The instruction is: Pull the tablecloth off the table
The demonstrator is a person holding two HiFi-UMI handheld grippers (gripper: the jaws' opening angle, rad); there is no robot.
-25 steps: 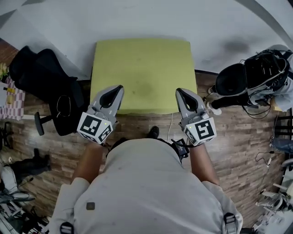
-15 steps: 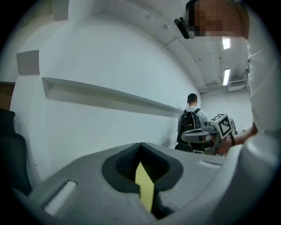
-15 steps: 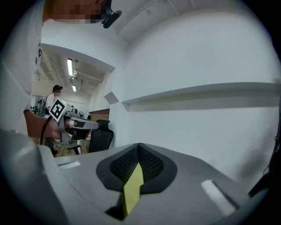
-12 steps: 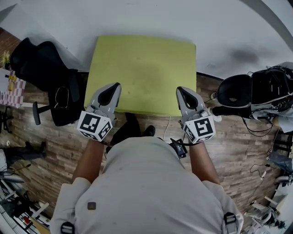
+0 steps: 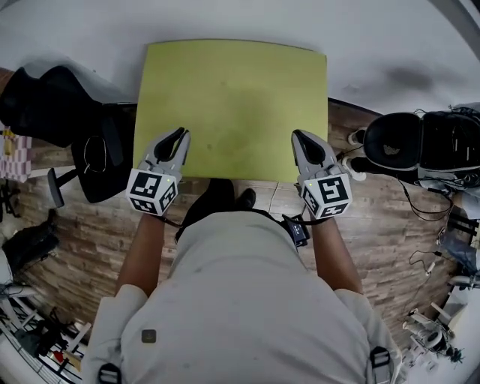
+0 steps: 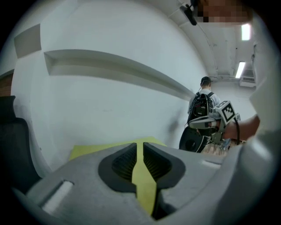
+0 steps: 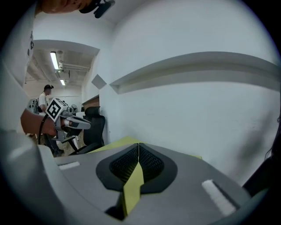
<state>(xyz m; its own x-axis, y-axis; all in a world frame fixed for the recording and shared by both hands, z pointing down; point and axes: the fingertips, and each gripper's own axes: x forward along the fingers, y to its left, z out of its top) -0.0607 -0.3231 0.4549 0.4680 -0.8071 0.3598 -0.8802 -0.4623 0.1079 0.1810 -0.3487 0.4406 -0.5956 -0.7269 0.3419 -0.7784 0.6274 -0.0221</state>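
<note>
Left gripper [image 5: 178, 133] first; in its own view [image 6: 139, 146] the jaws have just been opening and stand a slit apart, with nothing pinched between them, only green showing through the gap; right gripper [image 5: 298, 136] is tip to tip [image 7: 138, 148], closed on nothing; both hover just over the near edge of the tablecloth [image 5: 232, 97], one by each near corner, noses angled a little downward; I can't tell whether either one touches the fabric.

The cloth itself lies flat and smooth over the whole desk, which stays hidden beneath it; no fold lifted, no corner taken up; the wall [image 5: 300, 22] runs behind its far side, the wooden floor [image 5: 90, 225] in front, a black office chair [image 5: 67, 105] just off the left side.

So I judge we're at the reach, with the grasp not yet made; the next move calls for the right jaws to part as well, both sets to drop onto the overhanging near hem, bite on fabric alone, then draw it evenly back toward me so it slides off without bunching.
</note>
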